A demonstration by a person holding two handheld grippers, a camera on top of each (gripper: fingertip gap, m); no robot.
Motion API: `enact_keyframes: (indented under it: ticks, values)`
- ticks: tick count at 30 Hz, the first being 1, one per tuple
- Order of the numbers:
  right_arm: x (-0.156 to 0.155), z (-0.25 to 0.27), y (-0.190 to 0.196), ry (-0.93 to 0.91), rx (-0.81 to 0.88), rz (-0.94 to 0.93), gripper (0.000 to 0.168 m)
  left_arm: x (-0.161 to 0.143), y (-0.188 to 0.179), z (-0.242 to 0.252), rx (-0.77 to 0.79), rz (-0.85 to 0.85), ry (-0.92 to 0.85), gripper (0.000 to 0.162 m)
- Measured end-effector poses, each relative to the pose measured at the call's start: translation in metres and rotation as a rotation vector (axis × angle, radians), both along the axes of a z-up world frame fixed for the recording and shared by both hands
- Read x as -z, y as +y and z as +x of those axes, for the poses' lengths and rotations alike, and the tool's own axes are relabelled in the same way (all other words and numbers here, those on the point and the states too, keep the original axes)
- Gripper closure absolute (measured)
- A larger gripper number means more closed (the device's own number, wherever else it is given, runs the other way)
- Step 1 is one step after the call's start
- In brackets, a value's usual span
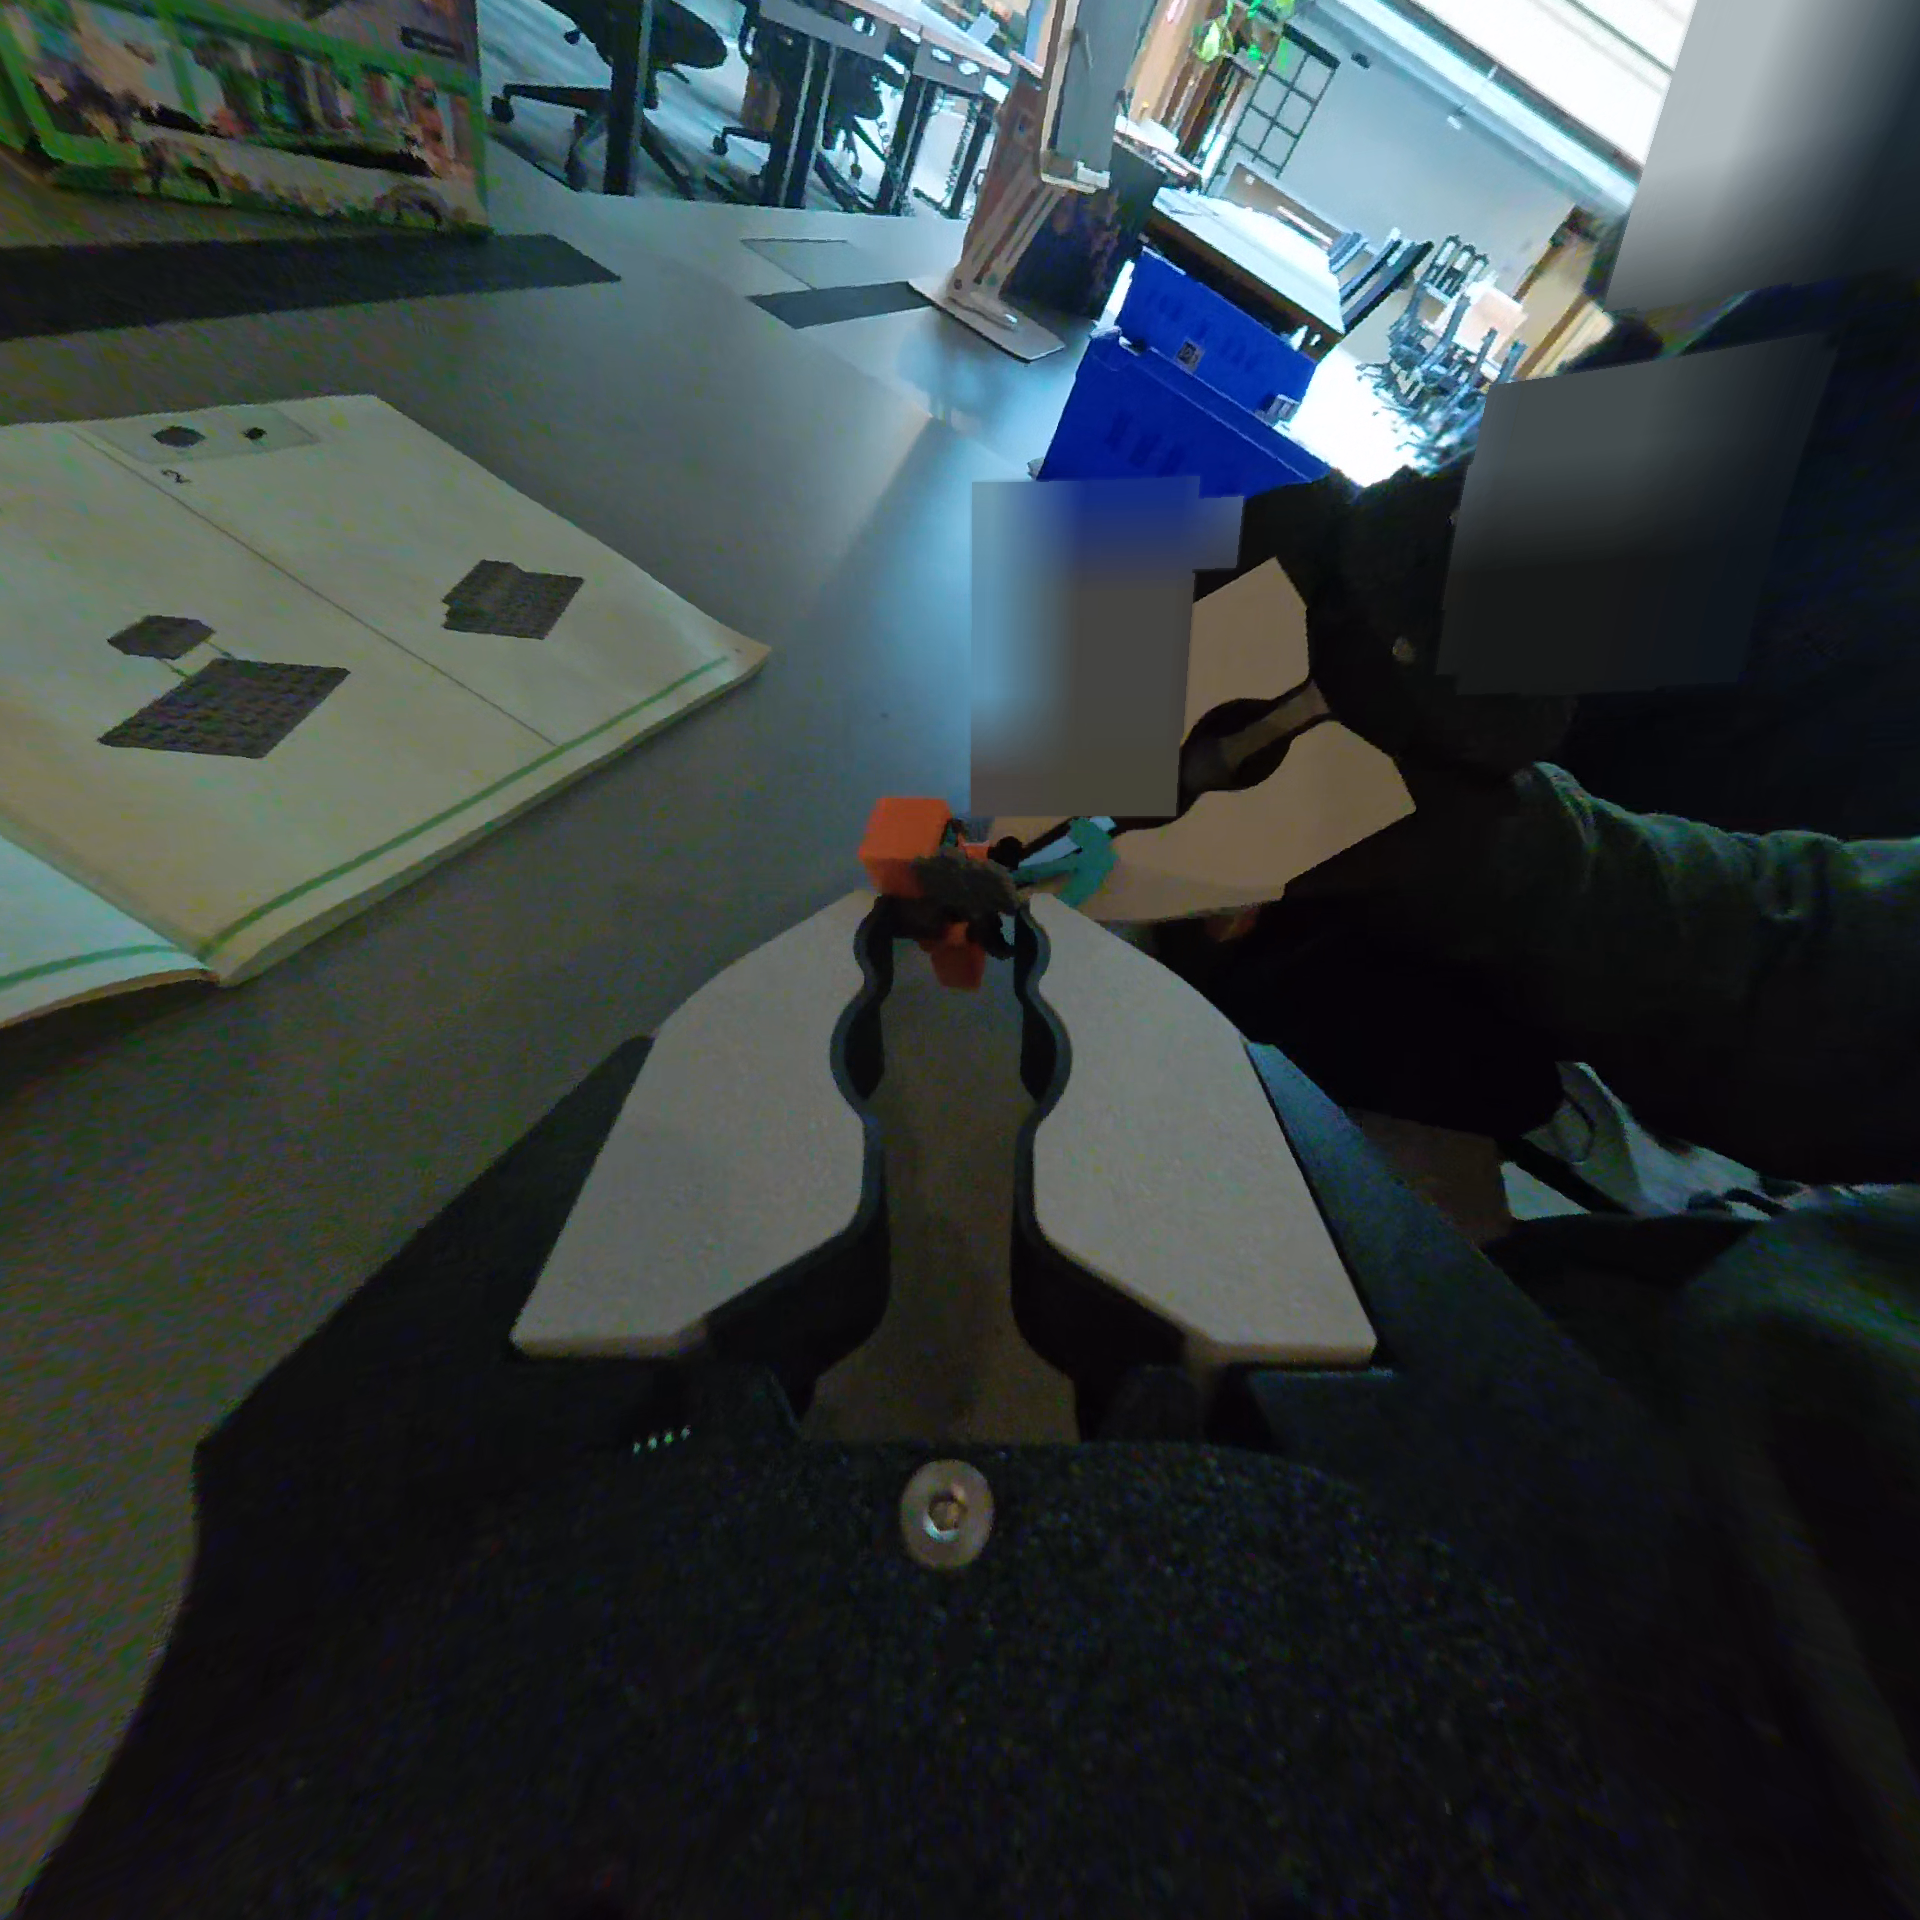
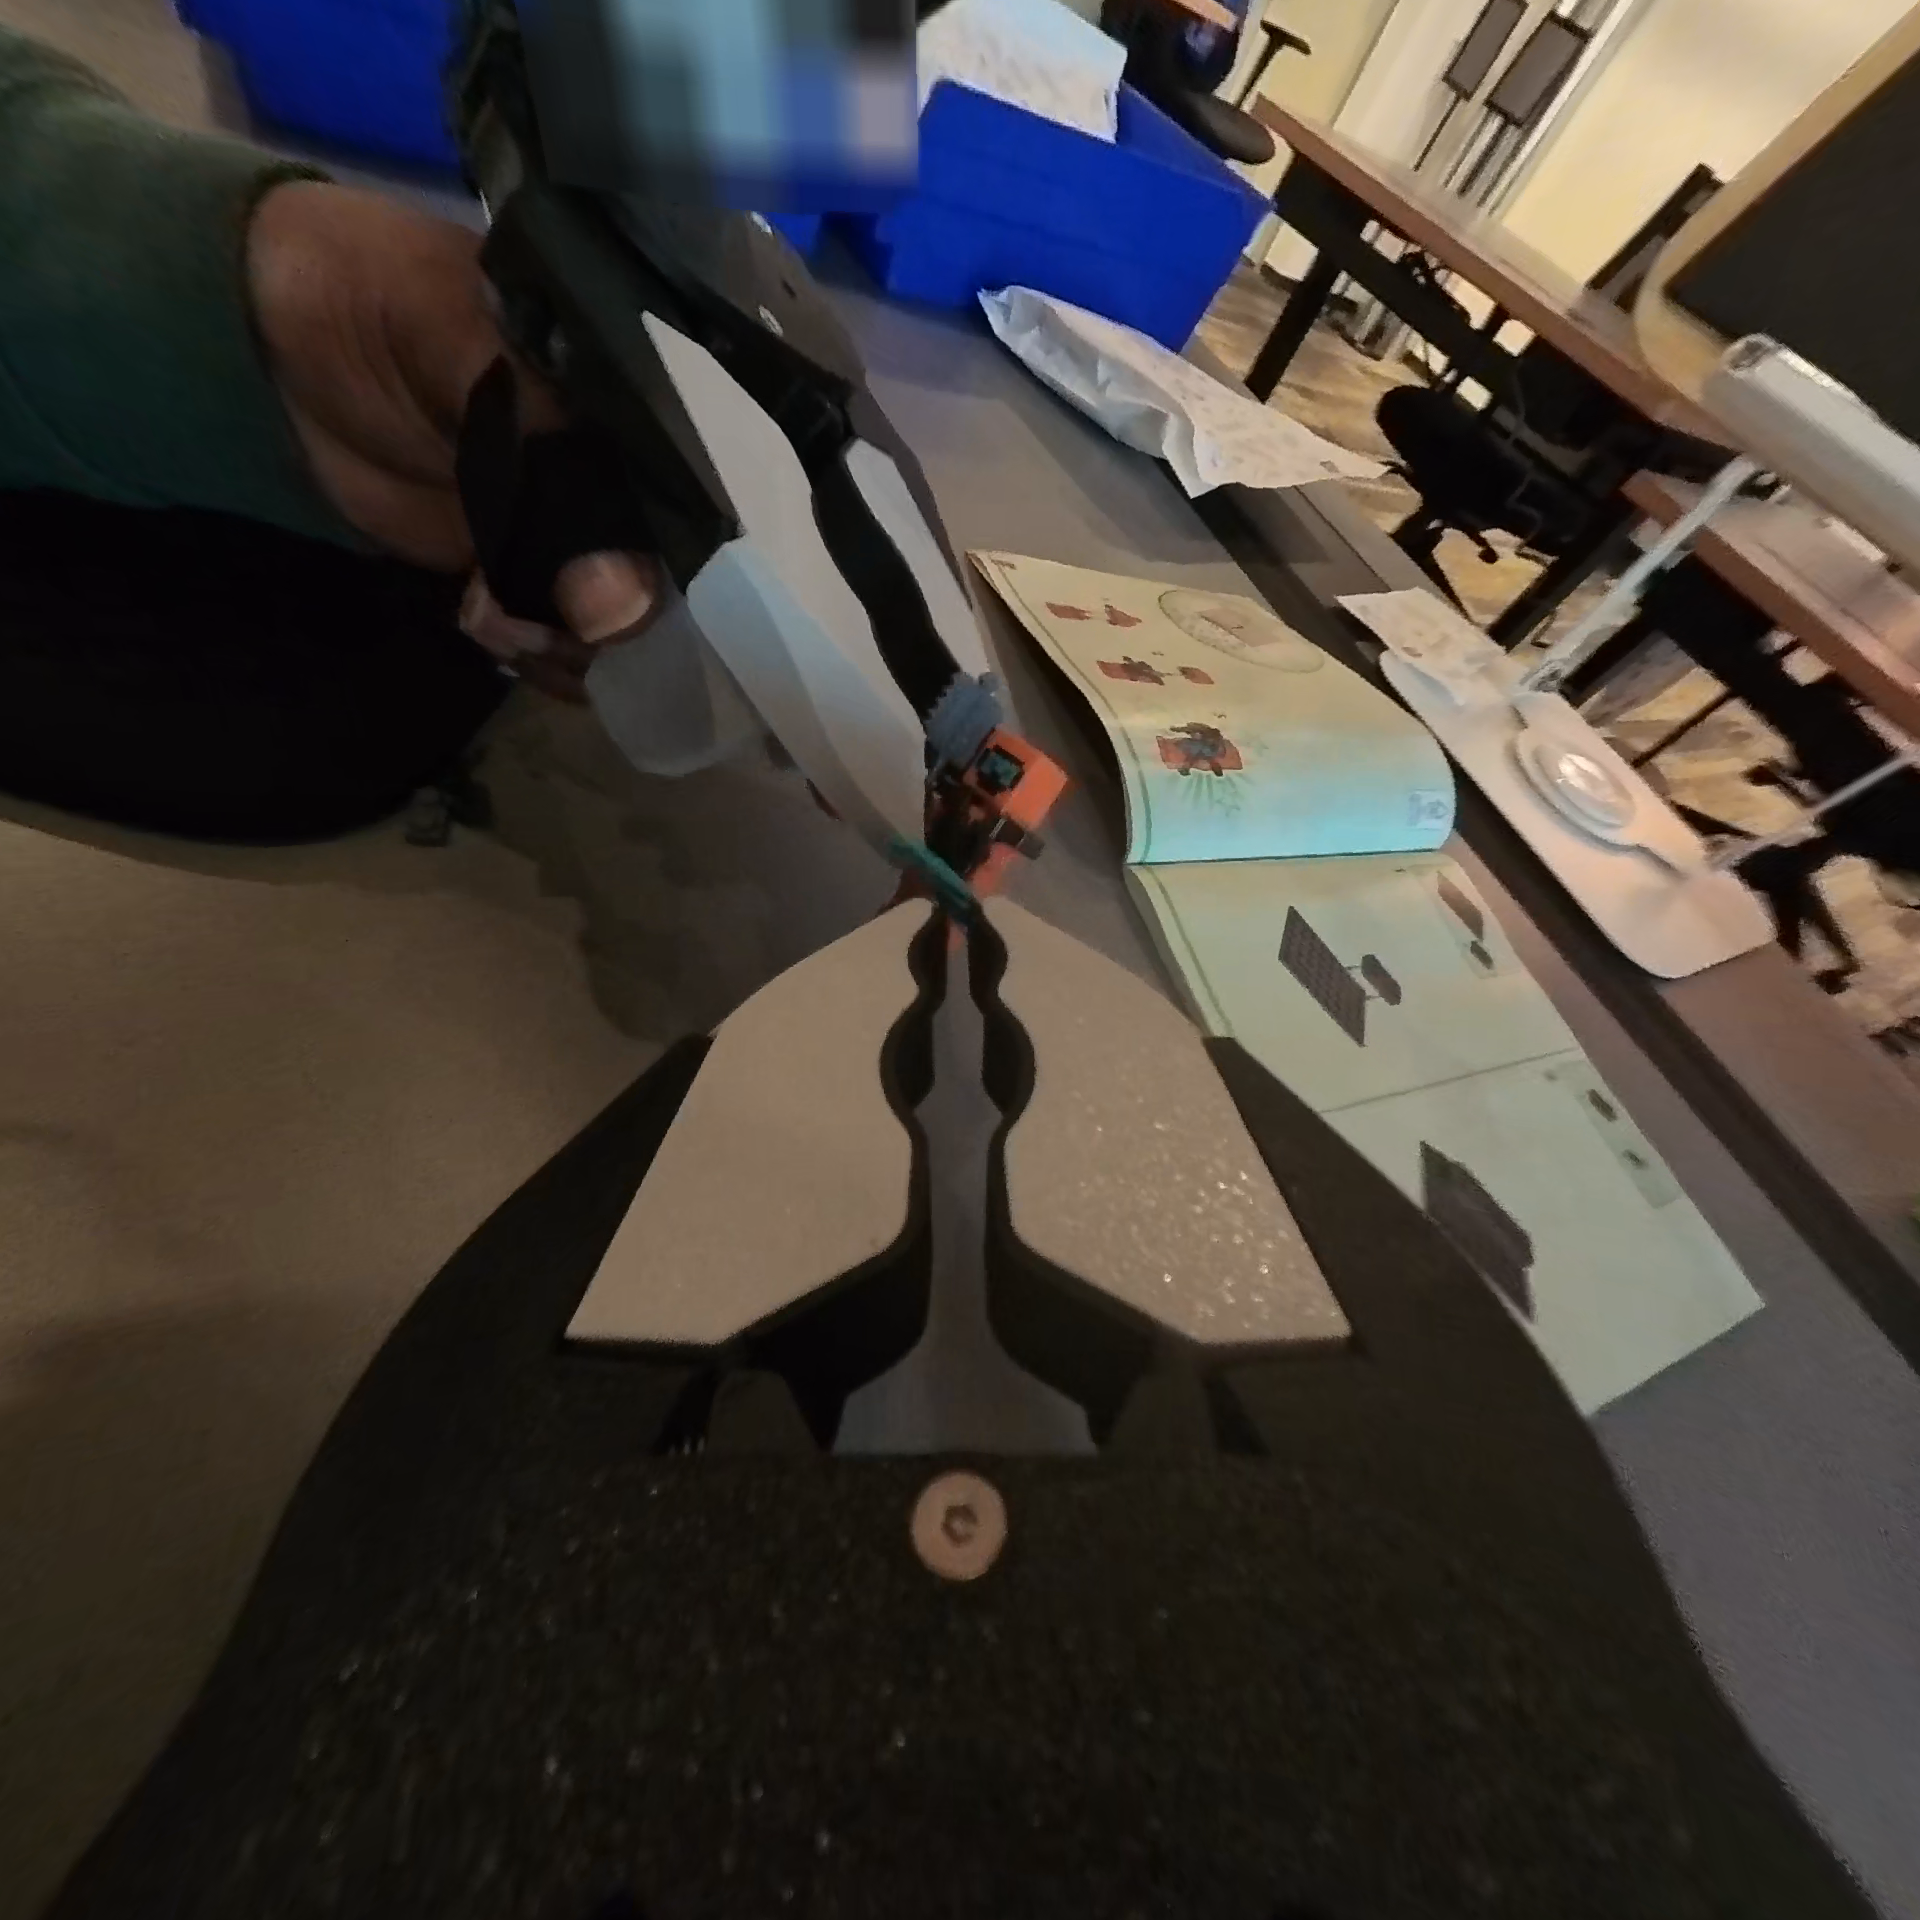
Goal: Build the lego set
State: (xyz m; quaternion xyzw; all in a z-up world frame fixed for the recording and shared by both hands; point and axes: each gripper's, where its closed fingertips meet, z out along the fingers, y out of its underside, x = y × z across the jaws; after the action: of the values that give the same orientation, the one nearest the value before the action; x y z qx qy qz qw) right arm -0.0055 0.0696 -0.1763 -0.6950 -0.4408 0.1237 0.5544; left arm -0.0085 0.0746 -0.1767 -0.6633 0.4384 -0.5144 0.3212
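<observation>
1. The small orange figure (image 1: 920, 868) hangs in the air above the tabletop (image 1: 675, 436), pinched between both tongs.
2. Left tongs (image 1: 945, 920) clamp its body; right tongs (image 2: 951, 914) nip a teal piece (image 2: 940, 883).
3. Risk: twisting could pop pieces apart.
4. Long axis unclear; instruction booklet (image 1: 312, 665) lies nearby.

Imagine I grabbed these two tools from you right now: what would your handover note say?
Left tool: shut on the small orange figure, held in the air.
Right tool: shut on a thin teal piece that meets the figure.
Instruction booklet lies open on the grey table; the set's box stands behind it.
Done: the figure looks mostly assembled.
Left: seat the teal piece, then probably the plates on the open page.
</observation>
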Motion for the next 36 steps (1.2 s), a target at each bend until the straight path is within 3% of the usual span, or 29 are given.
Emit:
enact_keyframes:
  ticks: [12, 36]
  values:
    - [0.003, -0.004, -0.002, 0.279, -0.012, -0.344, 0.167, 0.015, 0.001, 0.001, -0.018, 0.283, 0.141, 0.140]
    - [0.018, -0.001, 0.005, 0.298, 0.107, -0.494, 0.166, 0.020, 0.005, 0.001, -0.062, 0.259, 0.171, 0.140]
